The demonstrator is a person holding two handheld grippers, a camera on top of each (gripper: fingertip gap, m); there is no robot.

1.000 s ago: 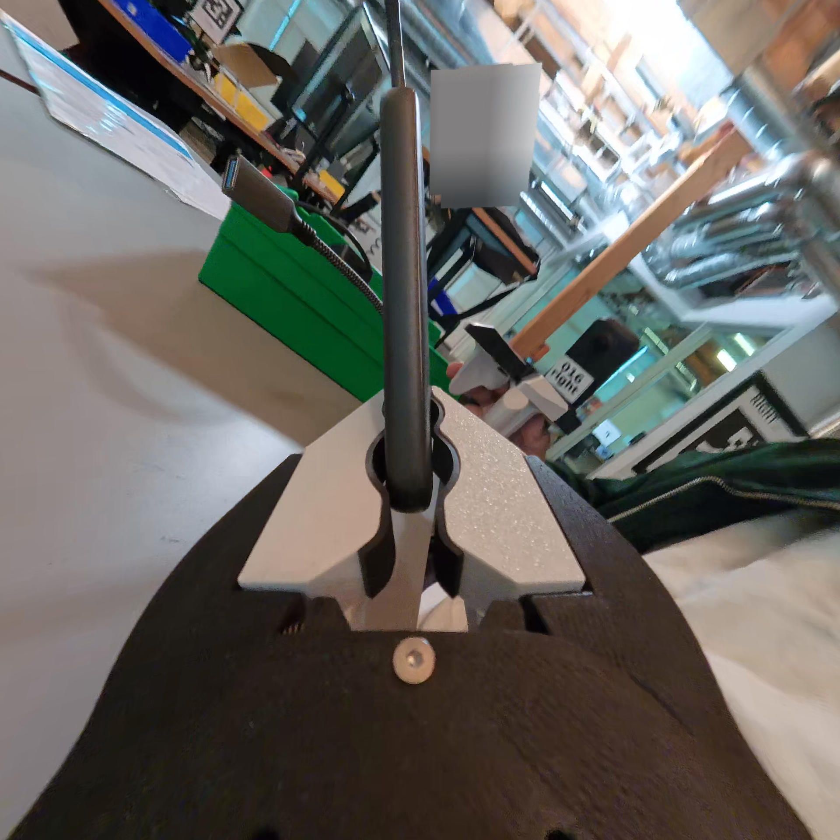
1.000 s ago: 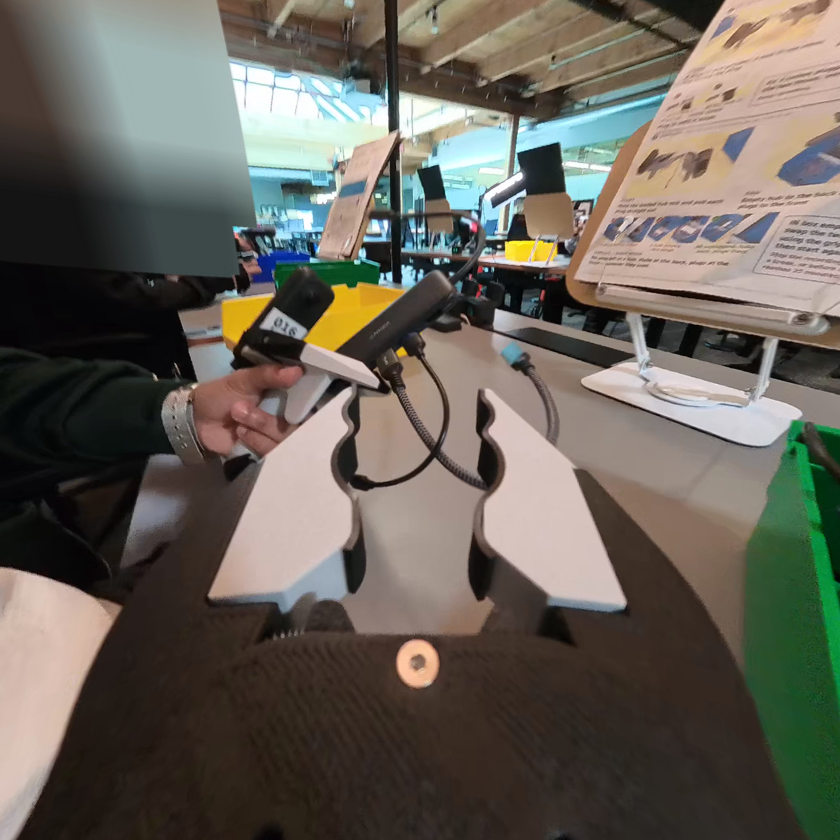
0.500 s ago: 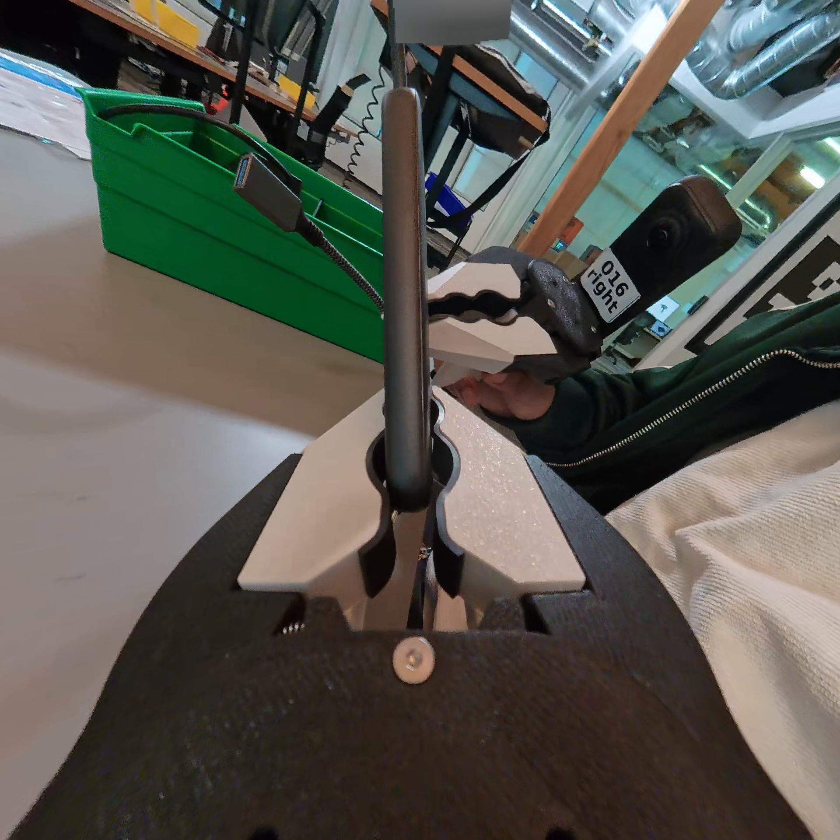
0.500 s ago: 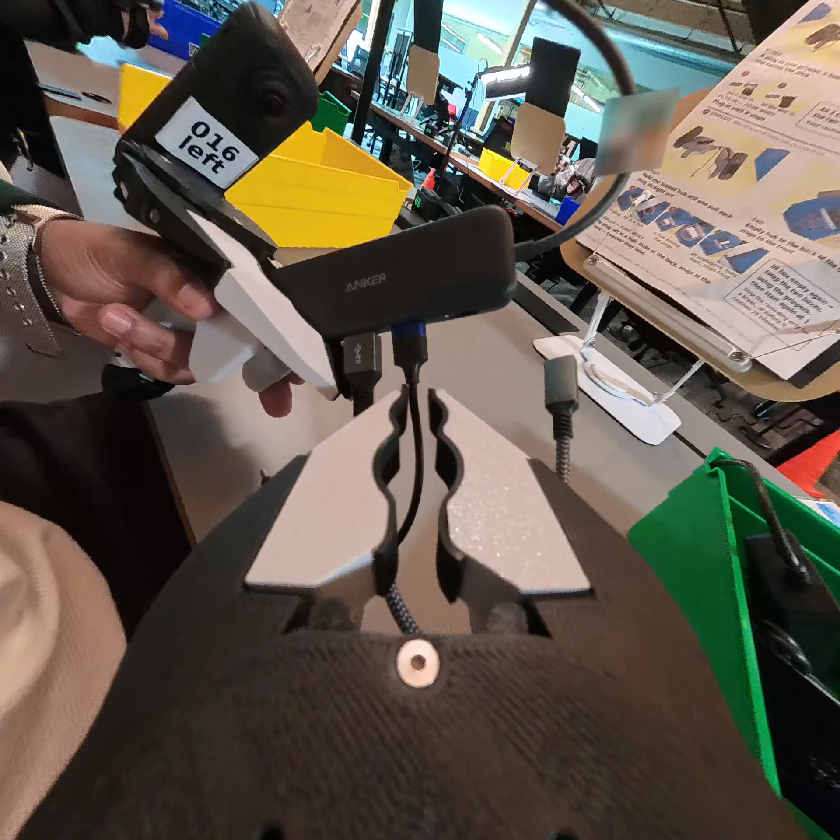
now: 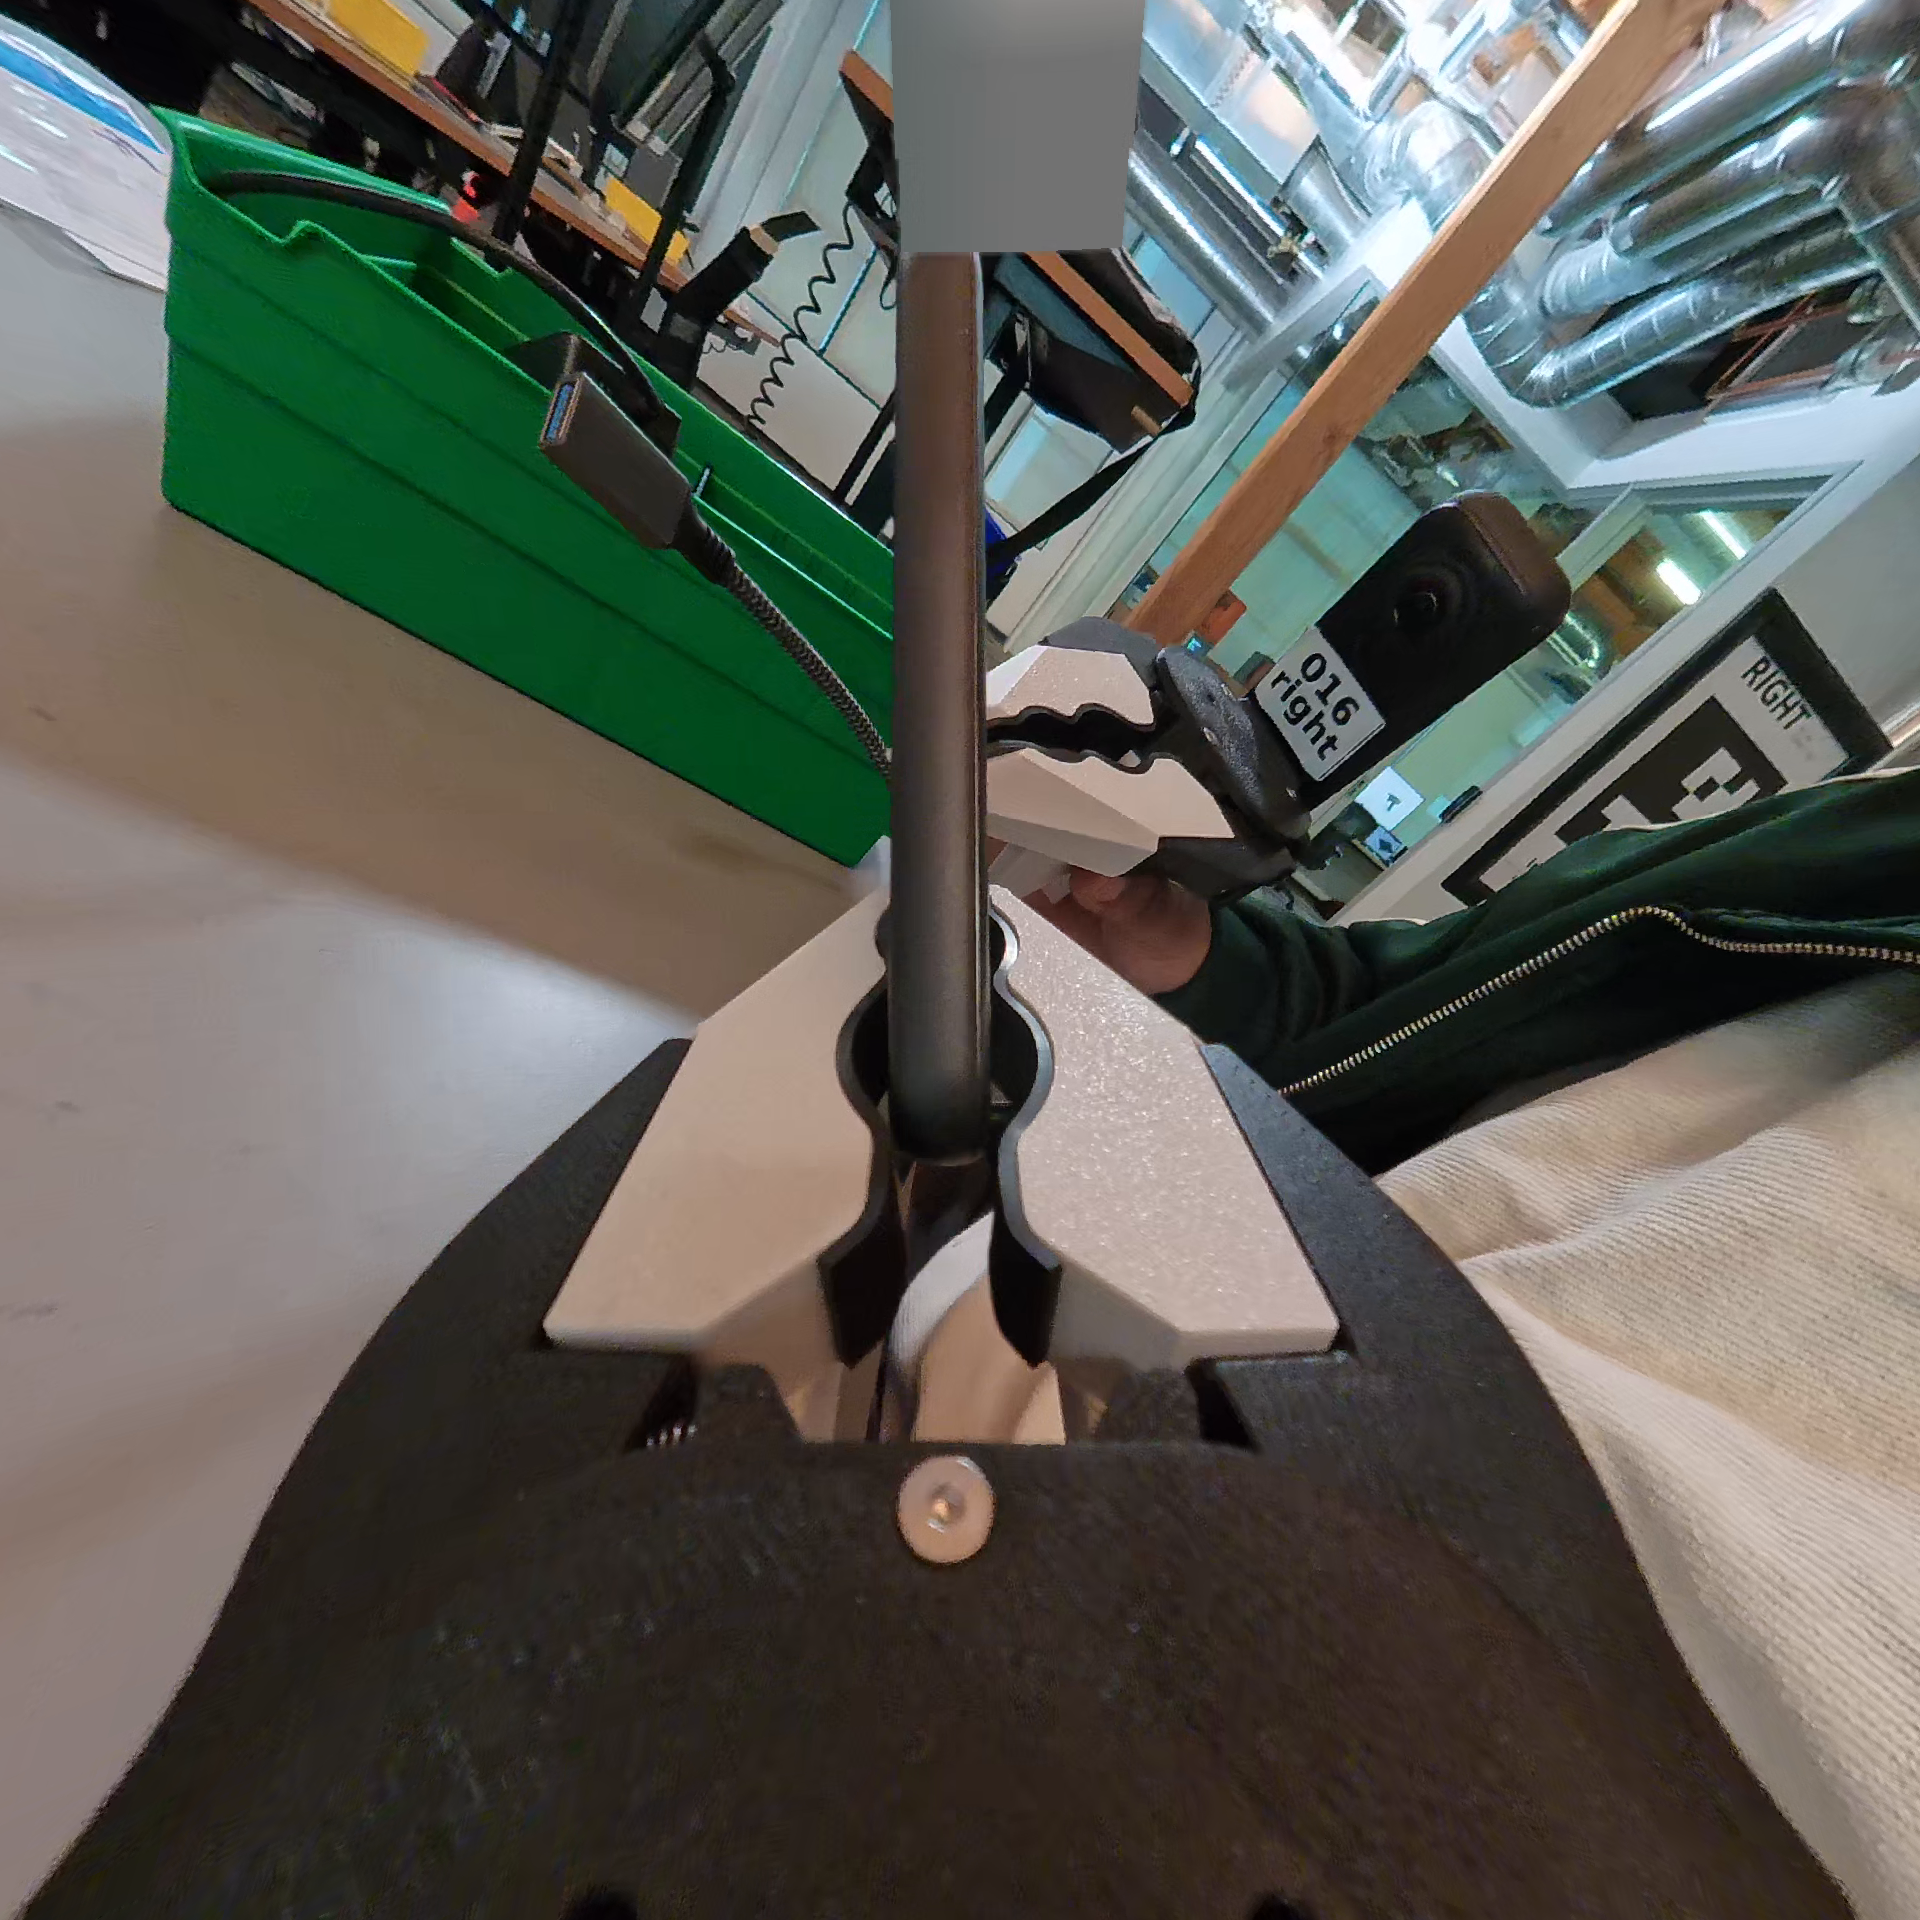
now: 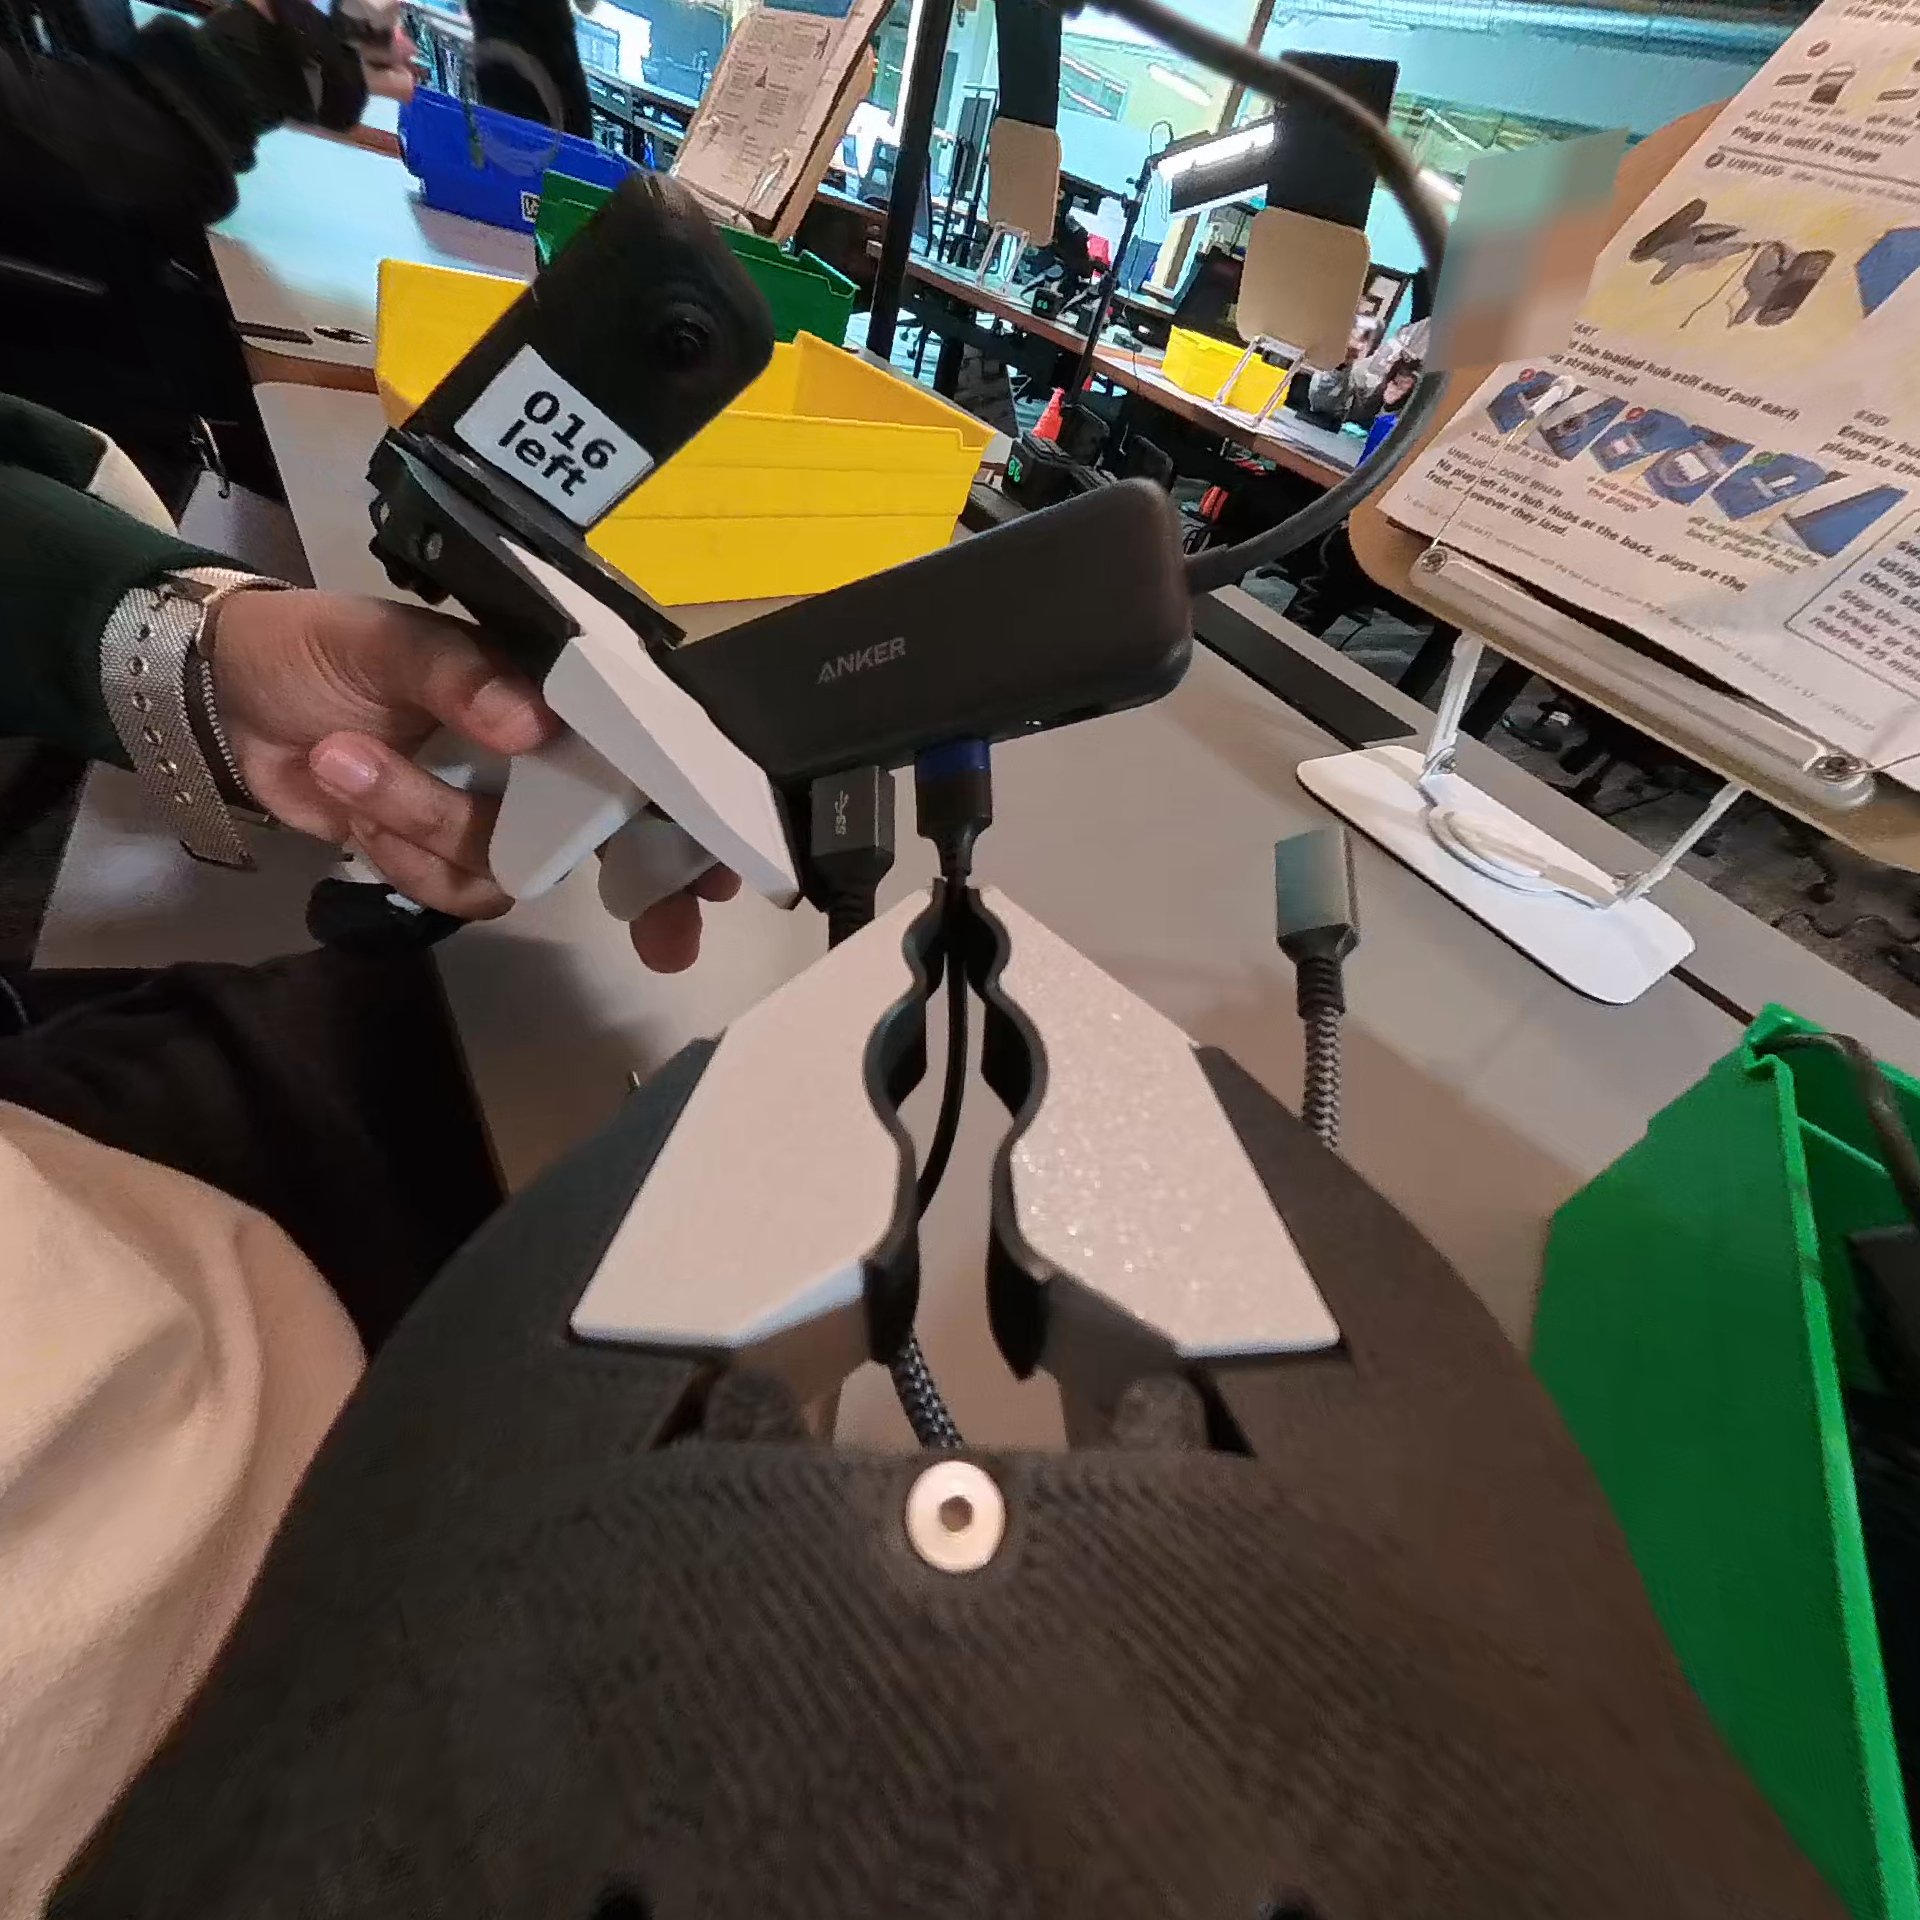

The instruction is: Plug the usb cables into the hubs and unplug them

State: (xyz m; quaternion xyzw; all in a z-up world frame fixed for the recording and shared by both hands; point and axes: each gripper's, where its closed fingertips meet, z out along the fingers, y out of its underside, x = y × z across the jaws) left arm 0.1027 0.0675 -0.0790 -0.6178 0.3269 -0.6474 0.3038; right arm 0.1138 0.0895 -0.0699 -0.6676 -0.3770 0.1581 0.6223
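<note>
In the right wrist view, the dark USB hub (image 6: 935, 644) is held in the air by my left gripper (image 6: 665, 748), shut on its left end. Two plugs sit in the hub's underside: a black one (image 6: 852, 821) and a blue-collared one (image 6: 951, 800). My right gripper (image 6: 951, 904) is shut on the thin cable just below the blue-collared plug. A loose grey connector (image 6: 1314, 894) on a braided cable hangs to the right. In the left wrist view, my left gripper (image 5: 940, 925) clamps the hub (image 5: 935, 623) edge-on, with the right gripper (image 5: 1070, 758) behind it.
A green bin (image 6: 1714, 1403) with cables stands close on the right and also shows in the left wrist view (image 5: 416, 499). A yellow bin (image 6: 790, 488) is behind the hub. An instruction sheet on a stand (image 6: 1662, 416) is at the back right. A grey table (image 6: 1143, 831) lies below.
My right gripper came up under the hub and went from wide open to shut on the blue-collared plug's cable. The left gripper tilted and kept hold of the hub.
</note>
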